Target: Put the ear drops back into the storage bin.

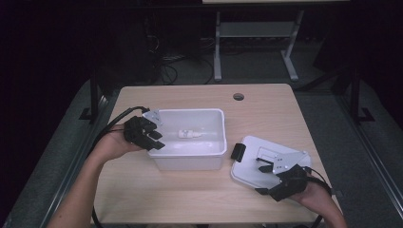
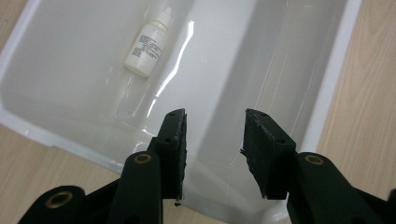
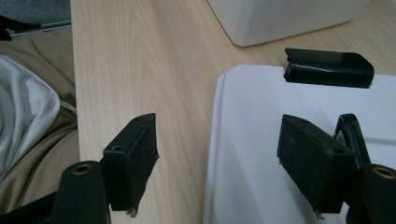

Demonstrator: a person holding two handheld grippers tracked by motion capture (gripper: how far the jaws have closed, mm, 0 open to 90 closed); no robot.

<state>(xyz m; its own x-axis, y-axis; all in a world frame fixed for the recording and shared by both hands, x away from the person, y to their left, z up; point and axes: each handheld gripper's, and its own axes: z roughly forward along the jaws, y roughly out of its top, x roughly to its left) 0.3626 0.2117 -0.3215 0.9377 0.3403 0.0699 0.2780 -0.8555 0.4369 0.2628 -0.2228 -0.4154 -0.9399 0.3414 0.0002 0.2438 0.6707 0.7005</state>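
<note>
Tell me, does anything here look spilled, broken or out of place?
Nothing looks spilled or broken. The small bottle lies on its side in the white bin, cap on. The lid is off, flat on the table beside the bin, its near edge between the right gripper's open jaws.

The person's bare left forearm (image 1: 81, 190) comes in from the bottom left and angles up to the left hand (image 1: 113, 142). That hand holds the black two-jaw left gripper (image 1: 156, 141), which points right and slightly downward. Its jaws stand apart with nothing between them. The right hand (image 1: 319, 198), low at the right, holds the black two-jaw right gripper (image 1: 263, 179) pointing left. Its jaws are spread wide and grip nothing. A black cable trails from each gripper.
</note>
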